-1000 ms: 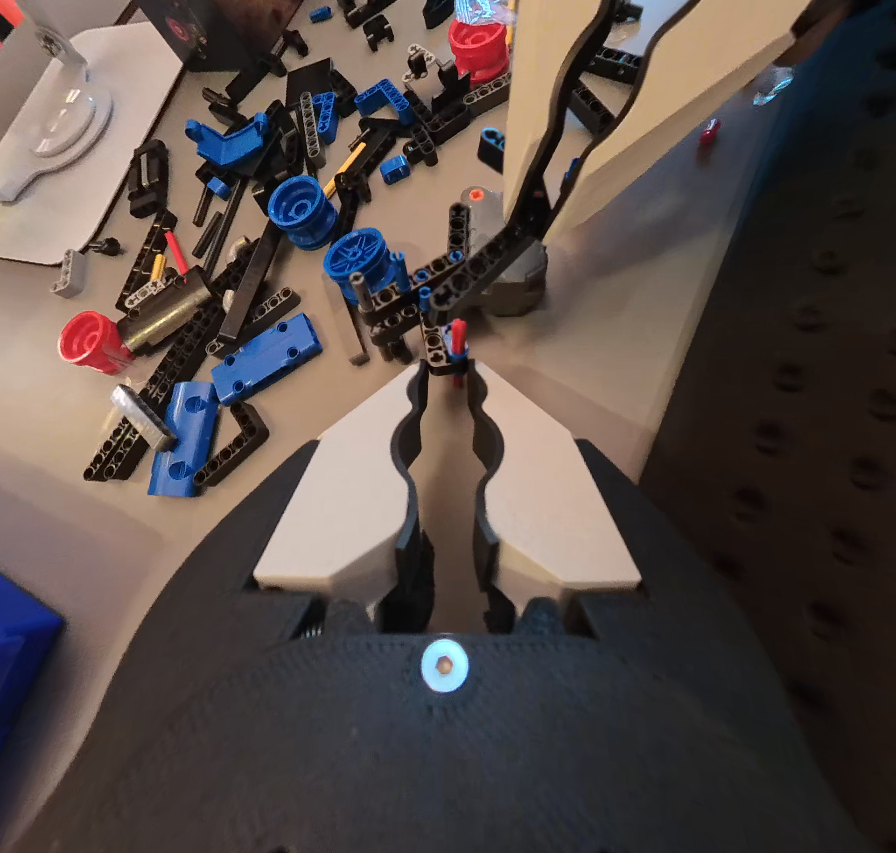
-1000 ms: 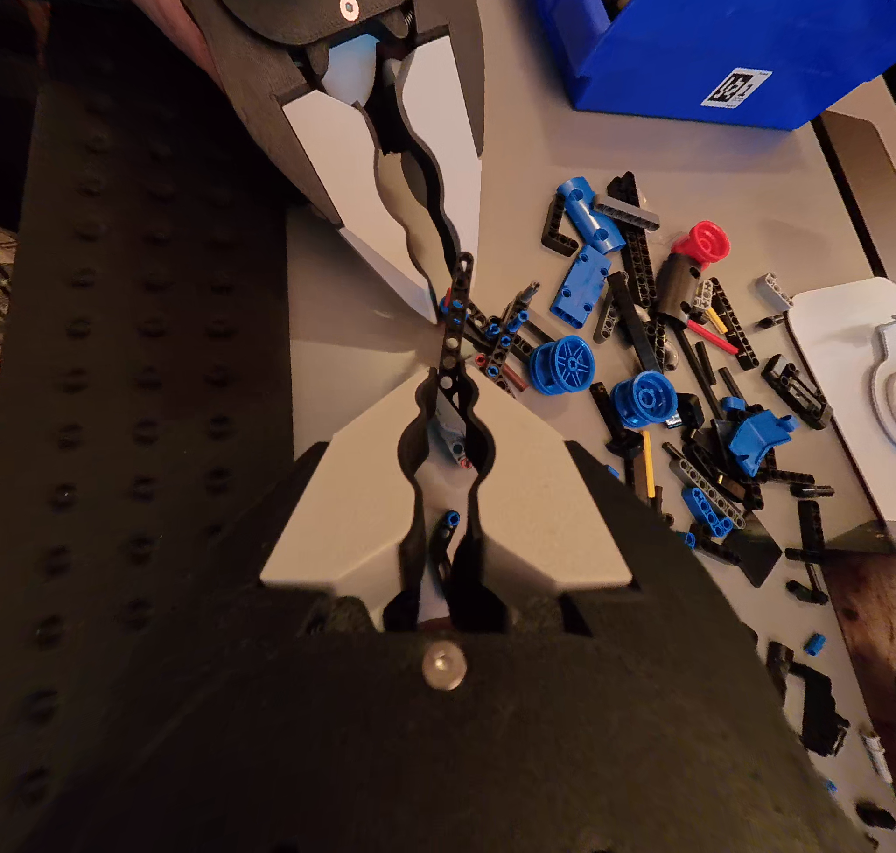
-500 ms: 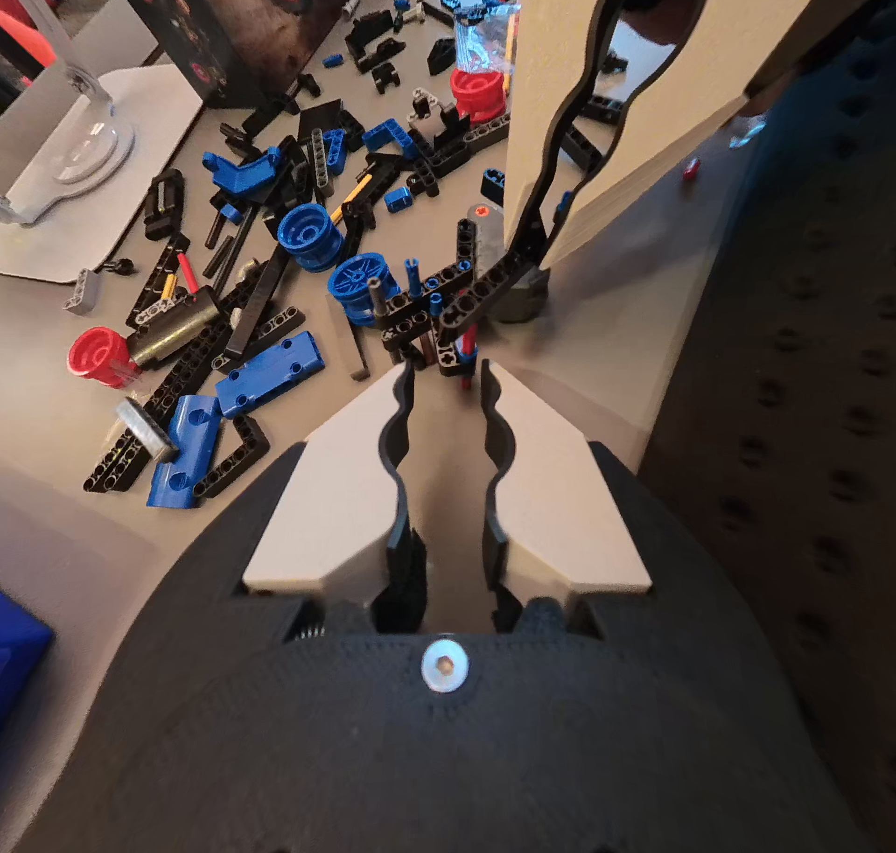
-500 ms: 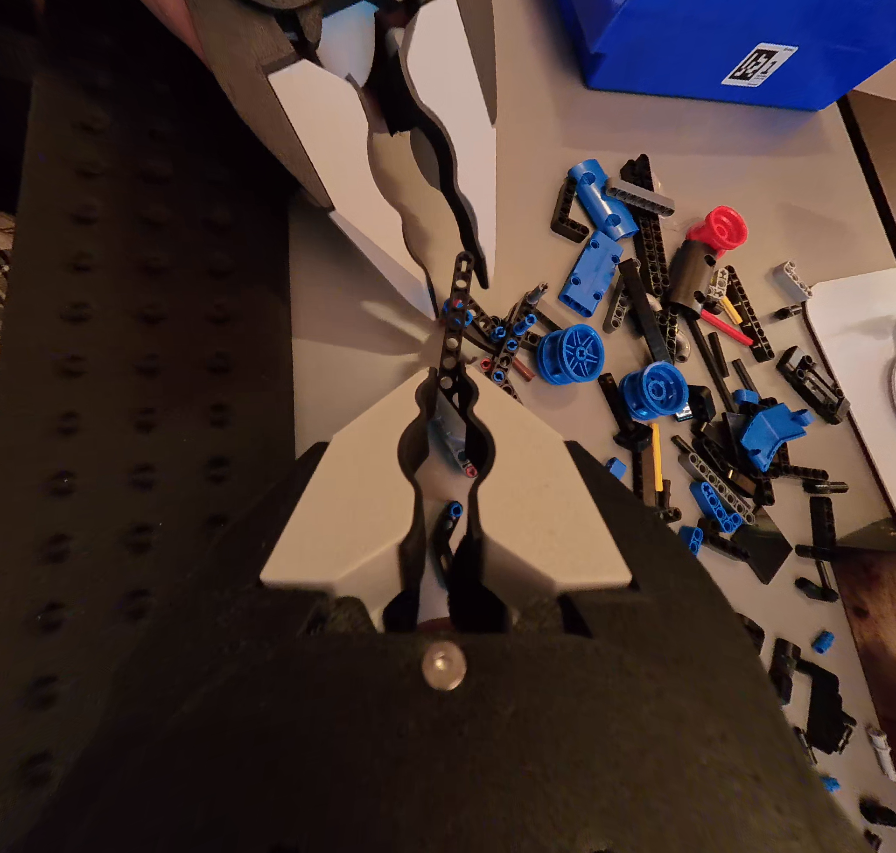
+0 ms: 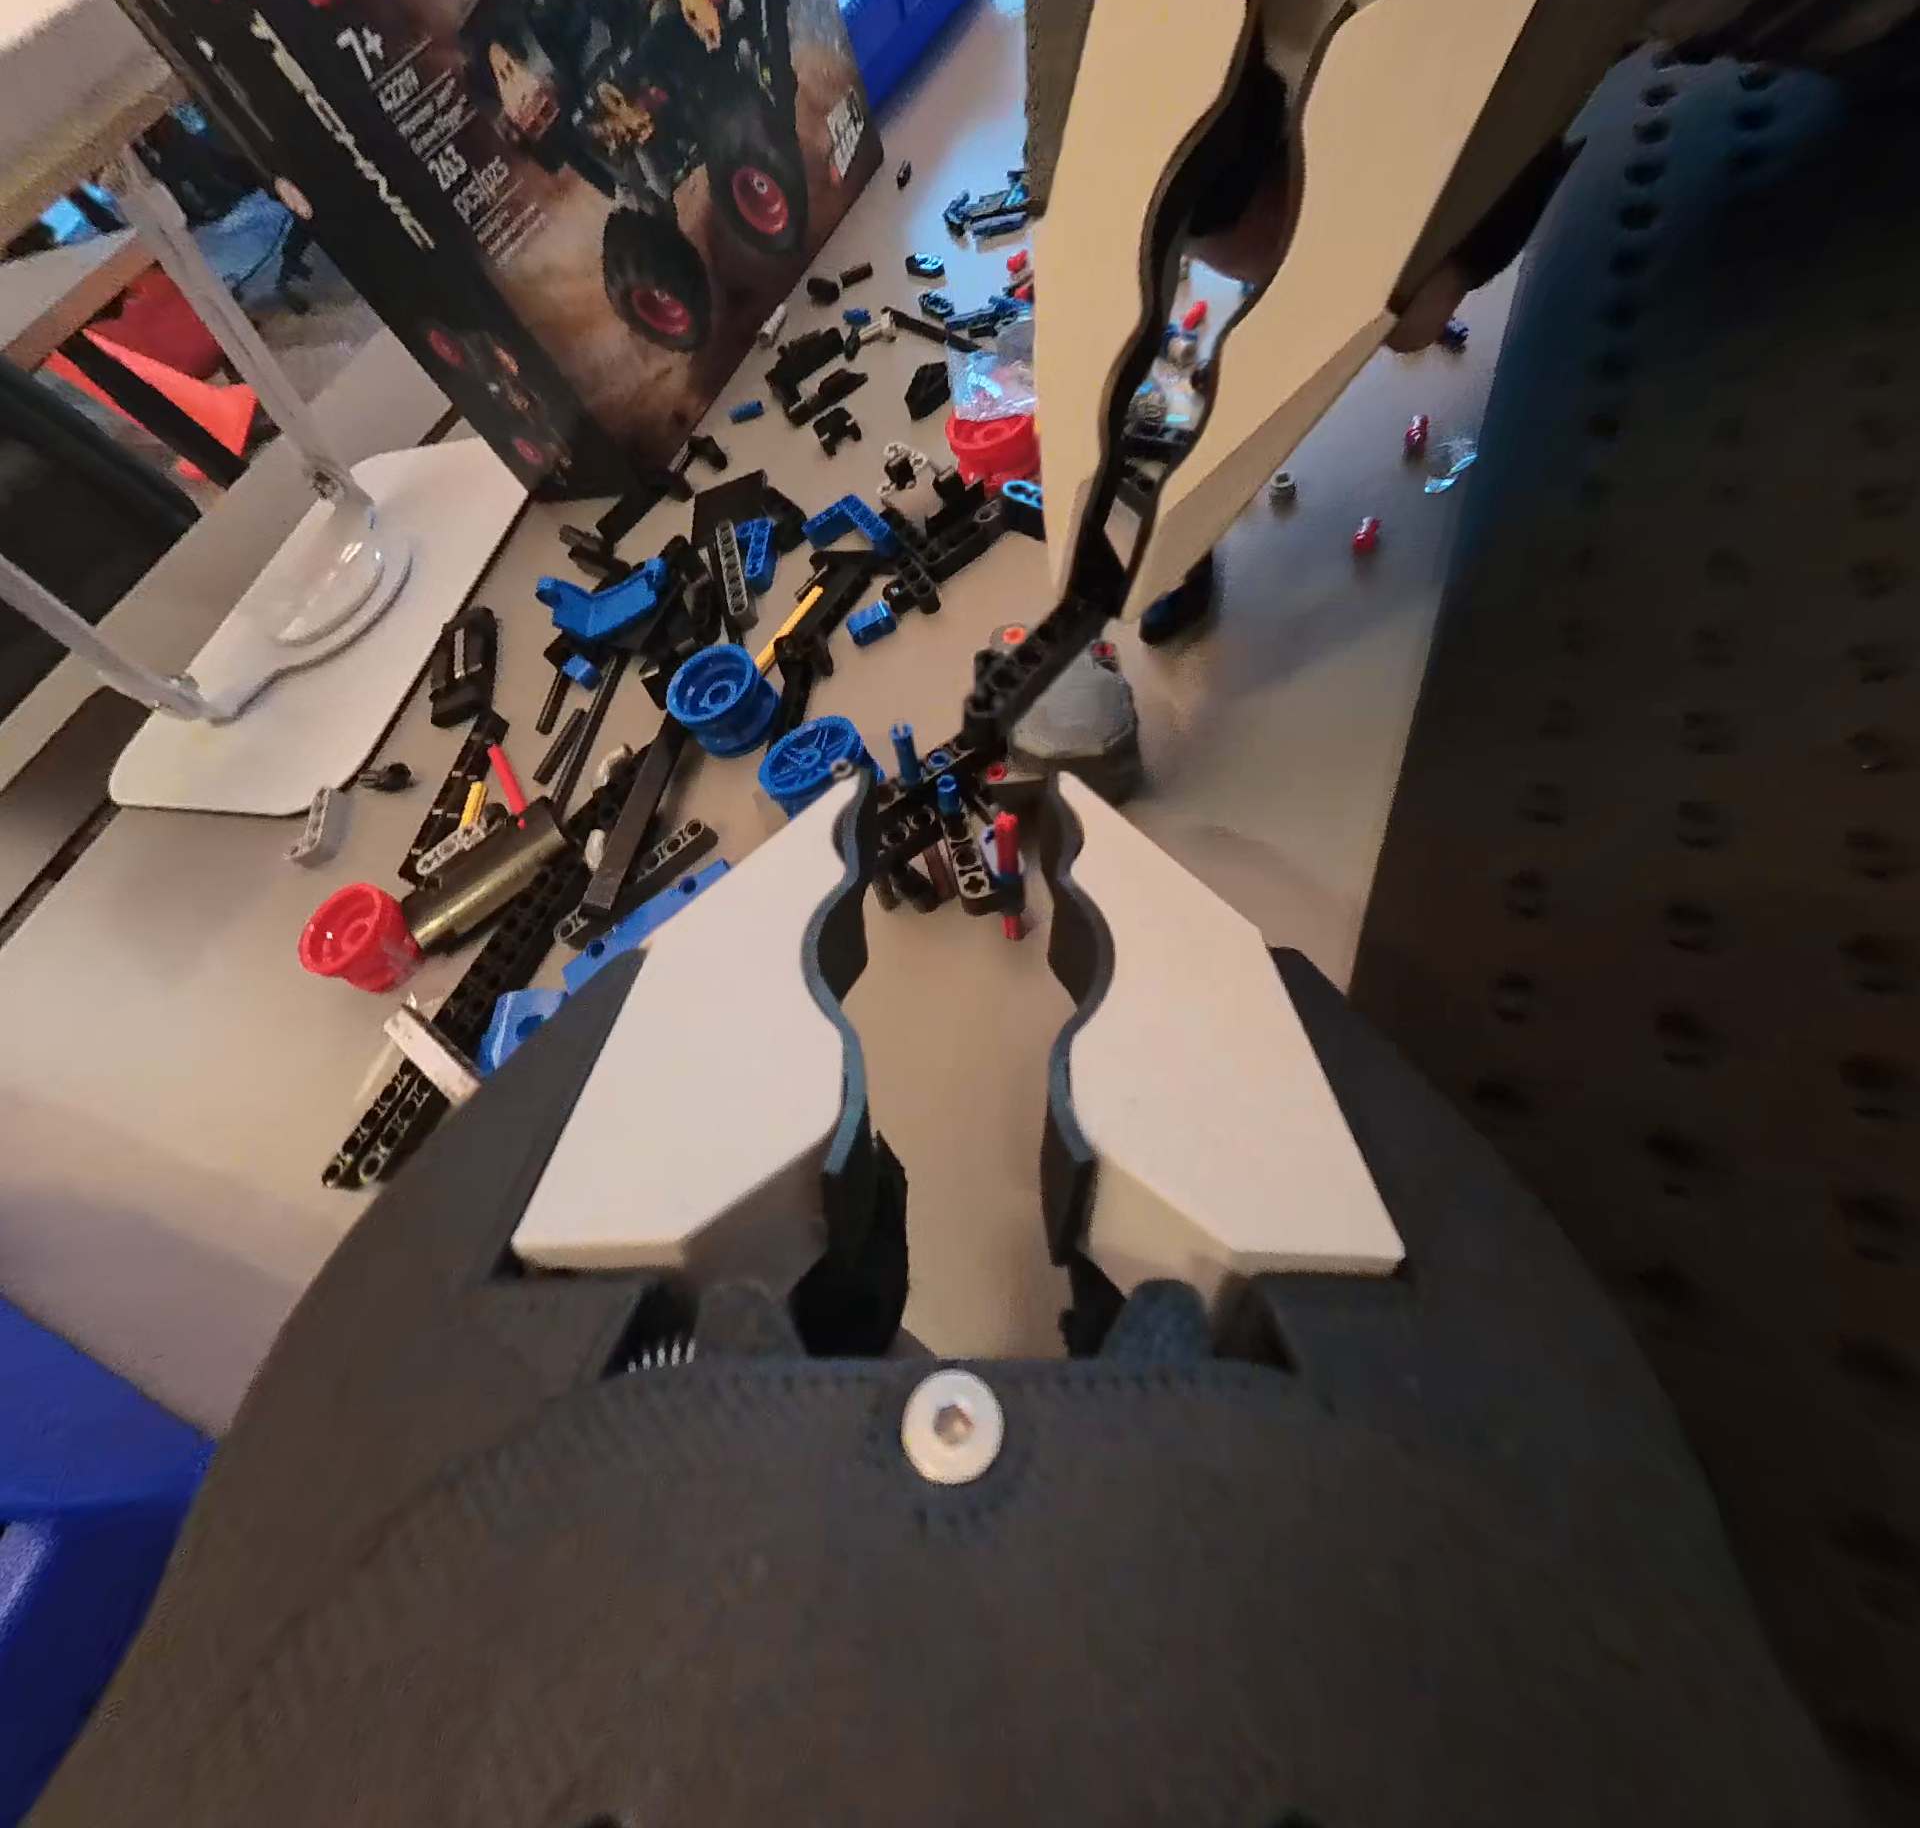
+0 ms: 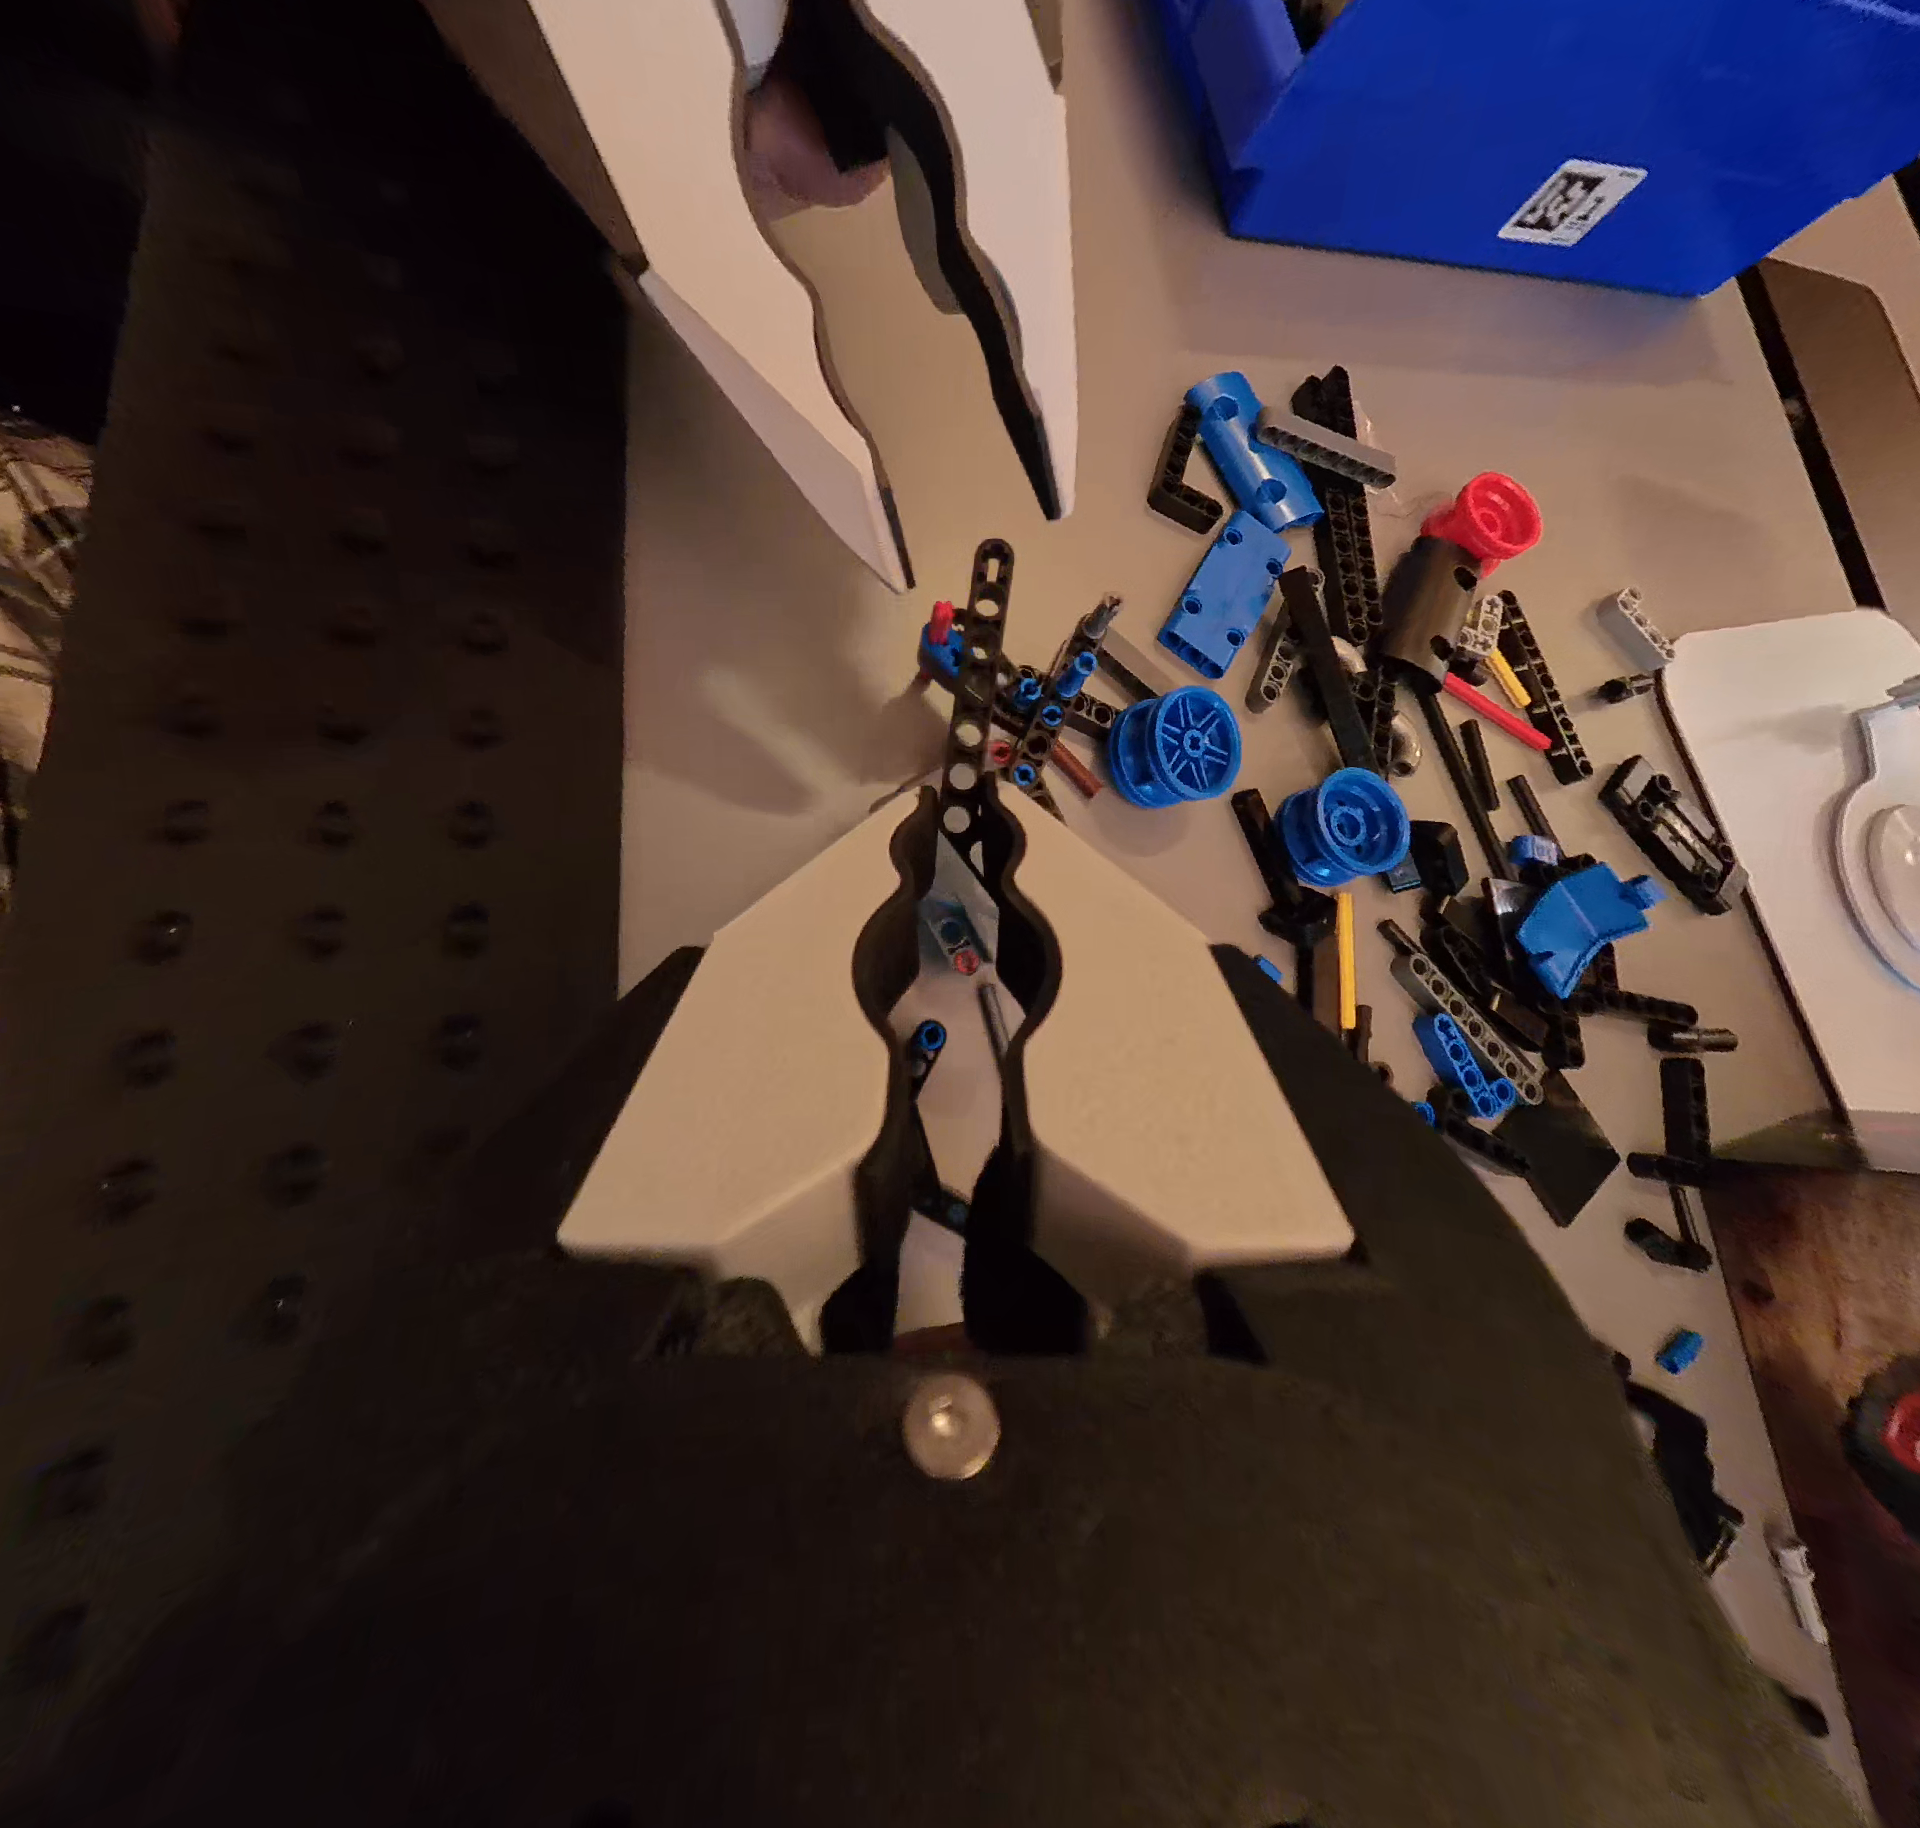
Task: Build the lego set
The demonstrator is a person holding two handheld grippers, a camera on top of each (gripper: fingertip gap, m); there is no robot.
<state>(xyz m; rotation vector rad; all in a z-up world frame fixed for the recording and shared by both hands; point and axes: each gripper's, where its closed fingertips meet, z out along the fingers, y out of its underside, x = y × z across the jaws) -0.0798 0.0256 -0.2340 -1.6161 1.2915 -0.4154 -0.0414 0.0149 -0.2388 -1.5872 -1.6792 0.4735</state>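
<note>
A small lego assembly (image 5: 935, 833) of black beams, blue pins and a red axle (image 5: 1005, 843) rests on the grey table. My right gripper (image 6: 966, 812) is shut on a long black beam (image 6: 975, 677) of this assembly; in the left wrist view it (image 5: 1101, 594) comes down from above. My left gripper (image 5: 956, 812) is open and empty, its tips just short of the red axle on either side. In the right wrist view it (image 6: 975, 544) hangs open just beyond the beam's far end. A grey block (image 5: 1075, 718) sits behind the assembly.
Loose parts lie left of the assembly: blue wheels (image 5: 722, 698), blue panels (image 6: 1221, 594), a red wheel (image 5: 348, 937), black beams. The set's box (image 5: 582, 168) and a white stand base (image 5: 312, 615) stand behind. A blue bin (image 6: 1558, 85) is nearby. A dark dimpled mat (image 5: 1662, 843) borders the table. Left tips to right tips: about 5 cm. About 20 cm separates my left fingertips from the red wheel (image 5: 348, 937). Look for it in the right wrist view (image 6: 1491, 506) too.
My left gripper has opened, letting go of the red-axle end of the assembly, and has drawn back from it. The right gripper keeps its hold on the black beam.
</note>
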